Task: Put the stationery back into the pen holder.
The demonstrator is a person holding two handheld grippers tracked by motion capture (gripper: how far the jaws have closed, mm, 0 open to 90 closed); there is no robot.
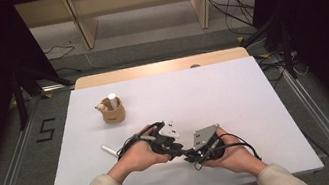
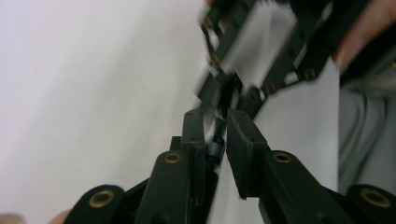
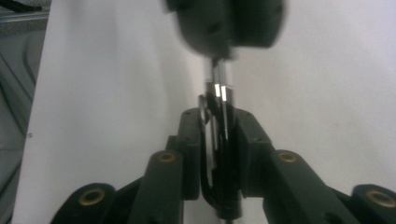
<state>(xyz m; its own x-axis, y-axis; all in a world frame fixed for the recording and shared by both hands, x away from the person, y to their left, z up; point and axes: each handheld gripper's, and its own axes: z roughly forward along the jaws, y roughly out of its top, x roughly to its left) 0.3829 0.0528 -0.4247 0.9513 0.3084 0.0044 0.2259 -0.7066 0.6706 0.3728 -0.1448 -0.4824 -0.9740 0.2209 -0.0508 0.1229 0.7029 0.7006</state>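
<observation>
Evidently both grippers share 1 pen (image 3: 218, 93): the right gripper (image 3: 219, 116) has its fingers clamped on the dark barrel, the left gripper (image 2: 217, 123) pinches its other end, probably to pull it apart. Blur hides the join; the cap (image 1: 109, 150) lies beside the left hand.

- Hand-held grippers: two, left hand-held gripper (image 1: 177, 147), right hand-held gripper (image 1: 189, 154).
- Pens: one dark pen (image 3: 218, 140); one white pen (image 1: 108, 149).
- Holder cups: one (image 1: 113, 113).
- Benches: one (image 1: 235, 101).
</observation>
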